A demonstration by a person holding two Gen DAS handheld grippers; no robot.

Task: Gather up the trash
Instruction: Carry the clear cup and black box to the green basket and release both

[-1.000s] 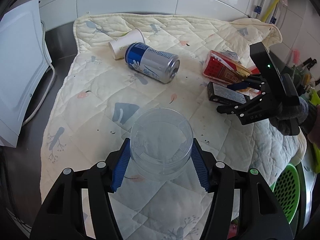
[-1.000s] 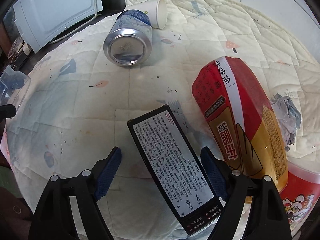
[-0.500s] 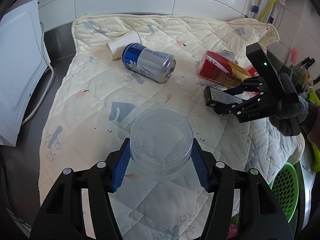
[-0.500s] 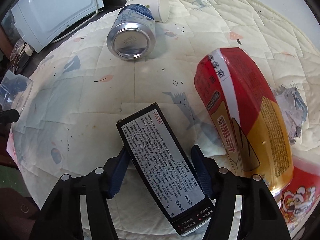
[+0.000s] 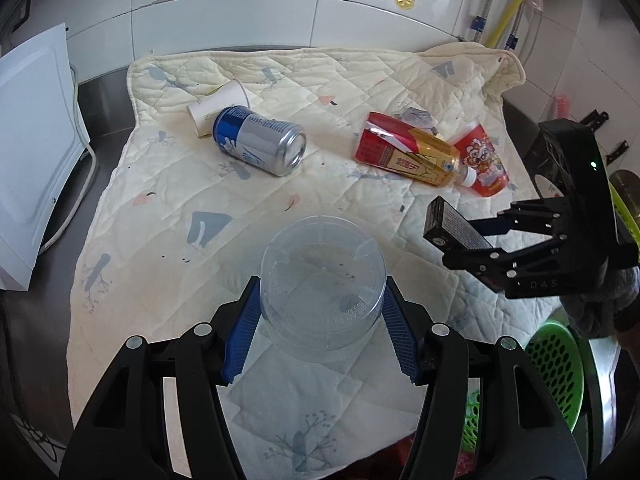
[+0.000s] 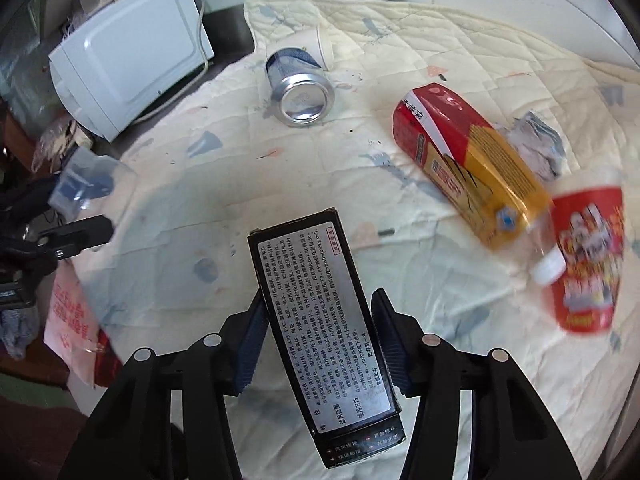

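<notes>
A clear round plastic container [image 5: 322, 272] sits between the blue pads of my left gripper [image 5: 322, 304], which is shut on it just above the quilt [image 5: 160, 208]. My right gripper [image 6: 320, 298] is closing its jaws on a black box with a printed label [image 6: 324, 320]. Both pads press its long sides and the box hangs clear of the quilt. In the left wrist view that gripper [image 5: 492, 240] and the box [image 5: 452, 226] are at the right. A blue and silver can [image 5: 260, 146], a paper cup [image 5: 218, 106], a red and yellow bottle [image 5: 408, 154], a red pouch [image 5: 482, 160] and crumpled foil [image 5: 414, 114] lie on the quilt.
A white appliance [image 5: 32, 152] with a cable stands left of the quilt. A green perforated basket [image 5: 556, 368] is at the lower right, below the gloved hand. A tiled wall runs along the back. A red and white bag [image 6: 76, 320] hangs off the near edge.
The right gripper's jaws closed on the black box and lifted it off the quilt, away from the bottle. The left gripper rose a little with the clear container.
</notes>
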